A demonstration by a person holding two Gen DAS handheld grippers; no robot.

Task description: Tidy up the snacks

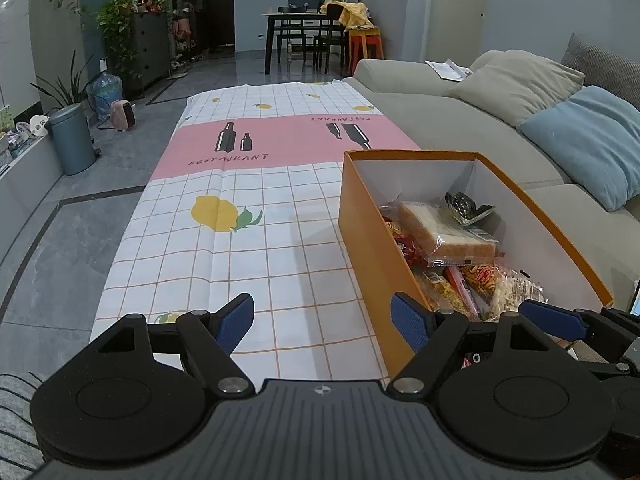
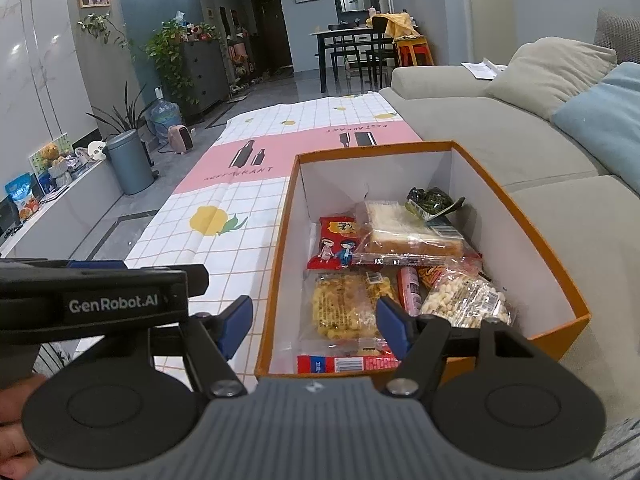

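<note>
Tabletop (image 1: 248, 184) runs long beside the sofa (image 2: 560, 200), under a checked cloth with a pink band; the cloth area in view has no loose packets on it. So, judging by that, the sort looks done or close to it.

Orange box (image 2: 520, 216) sits at the tabletop's sofa-side edge, open top, white inside. All the snacks in view are in it, piled toward the near half; the far end is bare. Likely filled from the near side, where the hands are.

Contents, big to small:
- bagged sliced bread (image 2: 408, 236) lies on top, mid-box, probably kept up there so it doesn't get crushed
- yellow noodle-like pack (image 2: 344, 308), near left
- clear bag of pale puffs (image 2: 468, 300), near right
- red cartoon packet (image 2: 336, 248), against the left wall
- dark green packet (image 2: 432, 200), propped on the far end of the bread

Left tool (image 1: 322, 320): jaws wide apart, nothing between them, hovering over the cloth just left of the box wall.
Right tool (image 2: 316, 328): jaws apart, empty, straddling the box's near-left wall above the noodle pack.

Hard to read: packet labels are too small. Lower layer under the bread is mostly hidden. Box's near wall and the red-white pack there are cut off by the right tool's body. Tabletop's near end is blocked in both views.
</note>
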